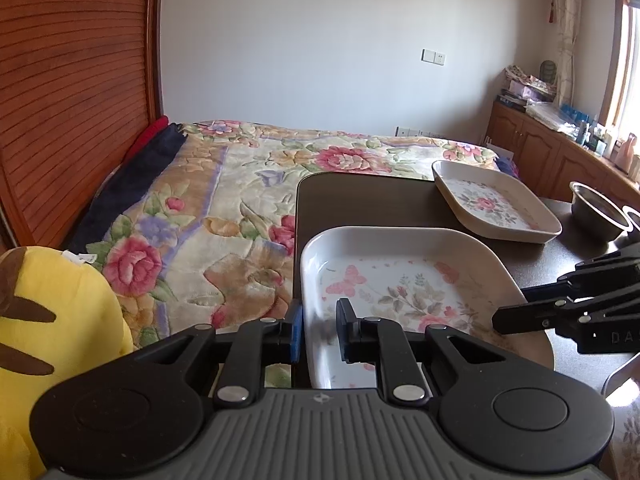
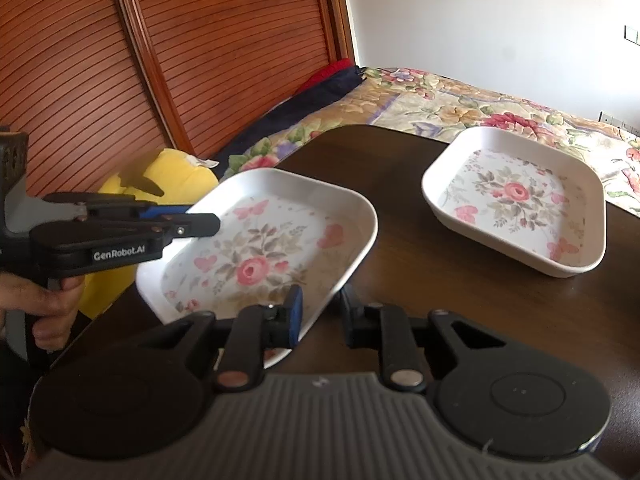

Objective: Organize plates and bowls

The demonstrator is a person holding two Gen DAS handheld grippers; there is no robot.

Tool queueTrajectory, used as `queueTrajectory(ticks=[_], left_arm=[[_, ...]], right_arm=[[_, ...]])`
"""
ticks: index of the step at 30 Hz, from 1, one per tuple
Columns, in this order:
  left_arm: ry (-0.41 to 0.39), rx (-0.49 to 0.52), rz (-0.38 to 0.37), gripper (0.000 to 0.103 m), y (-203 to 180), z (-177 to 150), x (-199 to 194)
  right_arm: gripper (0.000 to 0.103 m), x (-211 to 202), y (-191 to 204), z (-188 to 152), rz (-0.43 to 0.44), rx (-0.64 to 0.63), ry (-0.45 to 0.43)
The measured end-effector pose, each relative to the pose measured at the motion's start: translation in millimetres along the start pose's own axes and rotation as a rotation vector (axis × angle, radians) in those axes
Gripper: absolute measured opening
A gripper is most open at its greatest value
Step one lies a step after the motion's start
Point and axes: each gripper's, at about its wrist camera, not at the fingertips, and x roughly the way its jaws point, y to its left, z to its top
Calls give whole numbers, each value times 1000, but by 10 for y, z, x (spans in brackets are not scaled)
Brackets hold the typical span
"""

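the near floral dish [image 2: 256, 240], a square white one with butterflies and a rose printed inside, is held at two opposite edges and tilted, its near-left part off the dark worktop [image 2: 440, 300] and overhanging the edge toward the yellow plush toy [image 2: 180, 168]. the left hand-held gripper [image 1: 318, 332] has its jaws narrowed on the dish's near rim, one blue-padded finger outside the wall and one inside, so it looks clamped on. the right hand-held gripper [image 2: 318, 312] straddles the opposite rim the same way, jaws close together around the wall; it appears to grip too, though its right finger is partly hidden under the dish. holding both sides probably keeps the wide, shallow dish from twisting.

the second floral dish [image 2: 516, 200] sits flat farther back on the worktop, well apart from the held one, and a steel bowl [image 1: 596, 208] stands beyond it at the far right. since the two dishes match in shape, the likely aim is to carry the held one over and nest it in the other. the risk is a rim slipping from smooth fingers.
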Motion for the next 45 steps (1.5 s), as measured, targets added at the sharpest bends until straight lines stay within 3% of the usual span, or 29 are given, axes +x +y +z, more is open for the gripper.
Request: queueTrajectory(ticks=[14, 17, 24, 45], left_arm=[[-43, 2, 14, 18, -134, 20, -260], [-56, 1, 16, 18, -191, 11, -308], [-75, -10, 23, 7, -274, -25, -379], [-176, 44, 12, 7, -769, 42, -935]], right_arm=[[18, -200, -50, -13, 12, 21, -60], [14, -245, -89, -41, 11, 33, -72], [10, -365, -187, -96, 16, 67, -109], [9, -990, -303, -293, 13, 85, -231]])
